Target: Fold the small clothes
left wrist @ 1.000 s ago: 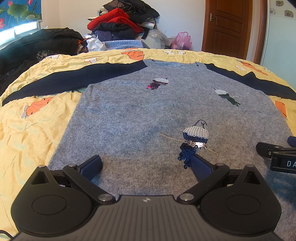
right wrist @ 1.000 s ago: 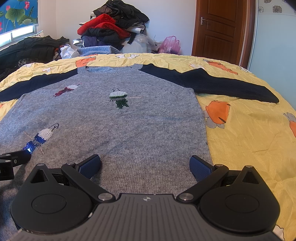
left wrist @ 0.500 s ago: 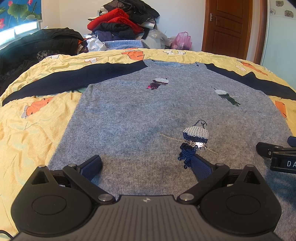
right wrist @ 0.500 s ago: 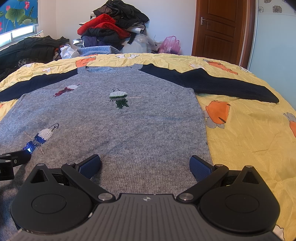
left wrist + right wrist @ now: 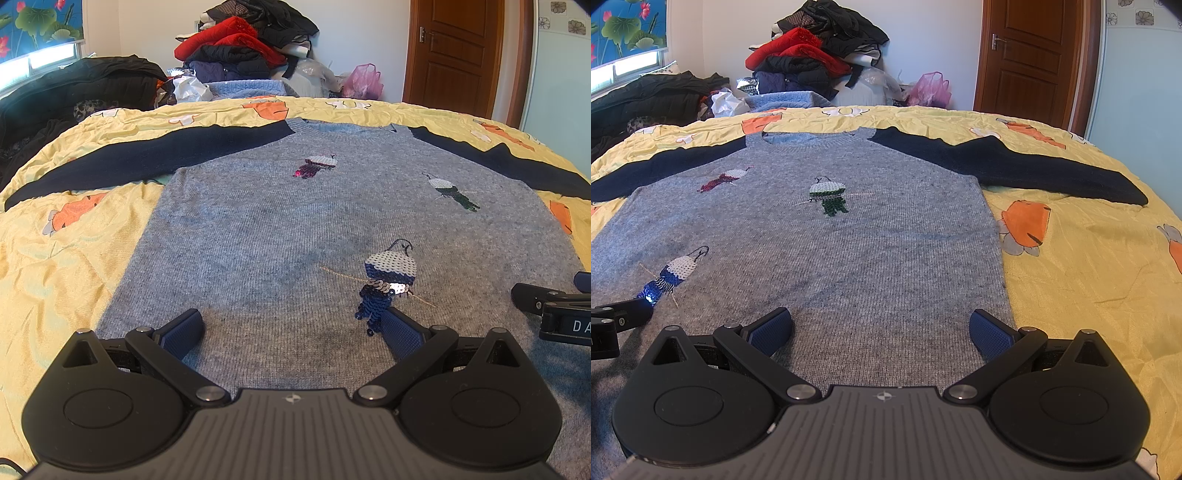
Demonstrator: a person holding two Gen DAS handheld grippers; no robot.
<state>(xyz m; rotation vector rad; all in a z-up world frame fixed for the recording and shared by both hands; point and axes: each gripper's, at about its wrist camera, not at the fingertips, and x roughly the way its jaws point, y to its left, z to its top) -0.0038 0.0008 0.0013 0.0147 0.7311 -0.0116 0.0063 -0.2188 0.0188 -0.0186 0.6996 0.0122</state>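
Observation:
A grey knit sweater (image 5: 280, 221) (image 5: 849, 251) with navy sleeves (image 5: 147, 155) (image 5: 1015, 166) lies flat and spread out on a yellow bedspread, neck away from me. It carries sequin figures, one blue (image 5: 388, 284), one green (image 5: 827, 194). My left gripper (image 5: 291, 328) hovers open over the hem's left half, nothing between its blue pads. Over the hem's right half my right gripper (image 5: 881, 326) stands open too, its right pad near the sweater's side edge. Each gripper shows at the other view's edge.
The yellow bedspread (image 5: 1089, 258) with orange flower prints extends on both sides of the sweater. A heap of red and dark clothes (image 5: 243, 48) is piled beyond the bed's far edge, dark garments (image 5: 74, 85) lie at far left, and a brown door (image 5: 1030, 55) stands at back right.

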